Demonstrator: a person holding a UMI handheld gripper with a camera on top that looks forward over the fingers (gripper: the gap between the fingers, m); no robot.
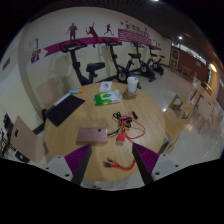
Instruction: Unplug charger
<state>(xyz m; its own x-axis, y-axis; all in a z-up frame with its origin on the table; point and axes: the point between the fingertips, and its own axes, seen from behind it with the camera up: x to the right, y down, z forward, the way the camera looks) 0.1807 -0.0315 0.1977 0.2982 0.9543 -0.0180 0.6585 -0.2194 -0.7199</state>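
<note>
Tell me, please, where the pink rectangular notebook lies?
On the round wooden table, the pink rectangular notebook lies just beyond the open gripper, beside the red cables.

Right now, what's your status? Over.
Tongs open, holding nothing. Red cable on the table just ahead. Pink case beside it, not blocking.

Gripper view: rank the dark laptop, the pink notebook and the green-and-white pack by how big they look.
1. dark laptop
2. pink notebook, though it lies nearer the tongs, so this is unsure
3. green-and-white pack
</note>
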